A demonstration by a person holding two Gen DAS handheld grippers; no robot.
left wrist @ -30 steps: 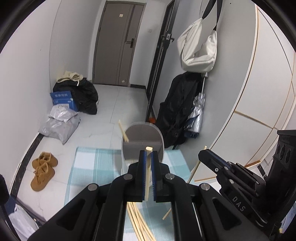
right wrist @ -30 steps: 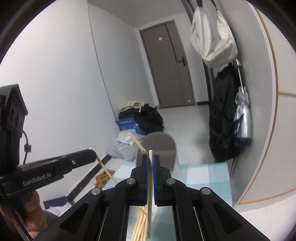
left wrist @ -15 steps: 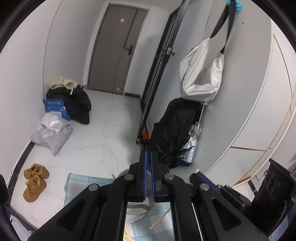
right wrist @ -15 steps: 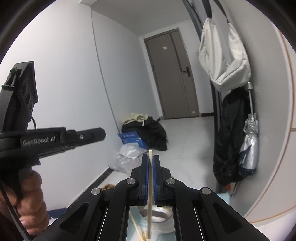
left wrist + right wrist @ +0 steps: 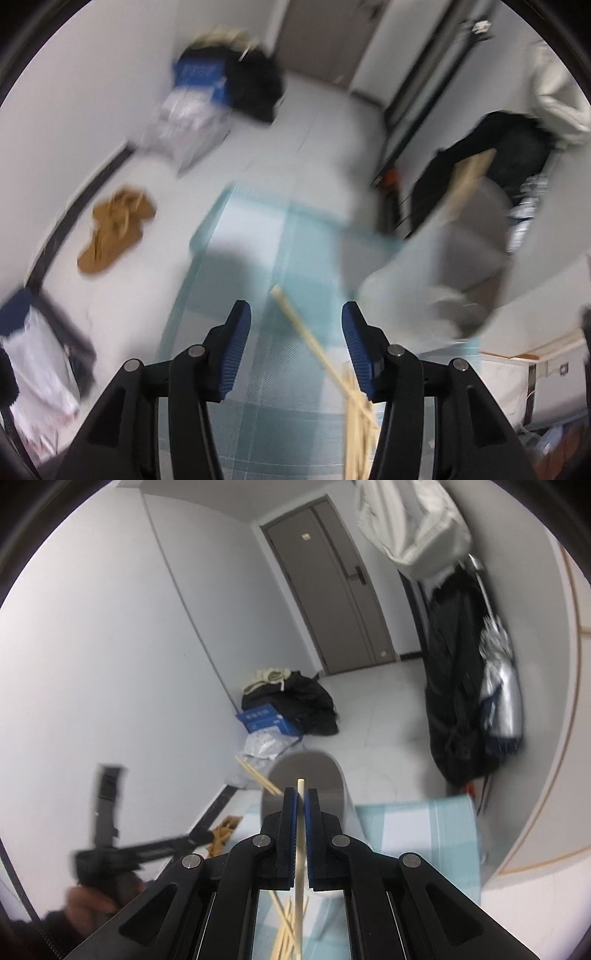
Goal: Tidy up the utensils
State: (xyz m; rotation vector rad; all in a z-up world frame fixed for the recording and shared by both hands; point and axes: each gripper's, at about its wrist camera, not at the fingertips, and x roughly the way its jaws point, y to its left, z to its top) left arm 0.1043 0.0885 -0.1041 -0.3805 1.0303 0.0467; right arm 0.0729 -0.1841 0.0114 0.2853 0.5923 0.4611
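My left gripper (image 5: 295,314) hangs over the teal checked cloth (image 5: 258,240) with its jaws opening. One loose chopstick (image 5: 306,332) lies on the cloth between them, and neither pad touches it. More chopsticks (image 5: 356,417) are piled by the right finger. The grey holder (image 5: 461,251) stands at the right with a chopstick (image 5: 469,177) sticking out; this view is blurred. My right gripper (image 5: 301,794) is shut on a single chopstick (image 5: 298,849), just in front of the holder (image 5: 306,775). The left gripper (image 5: 147,849) shows blurred at lower left, in a hand (image 5: 88,897).
Brown shoes (image 5: 114,225), a blue box (image 5: 199,74) and bags lie on the floor by the left wall. A black coat and a folded umbrella (image 5: 498,694) hang on the right wall under a white bag (image 5: 413,528). A grey door (image 5: 332,590) is behind.
My left gripper has dropped toward the cloth, tipped down and opened; the chopstick it gripped a second ago is gone from it. The right gripper still grips its chopstick and has shifted slightly.
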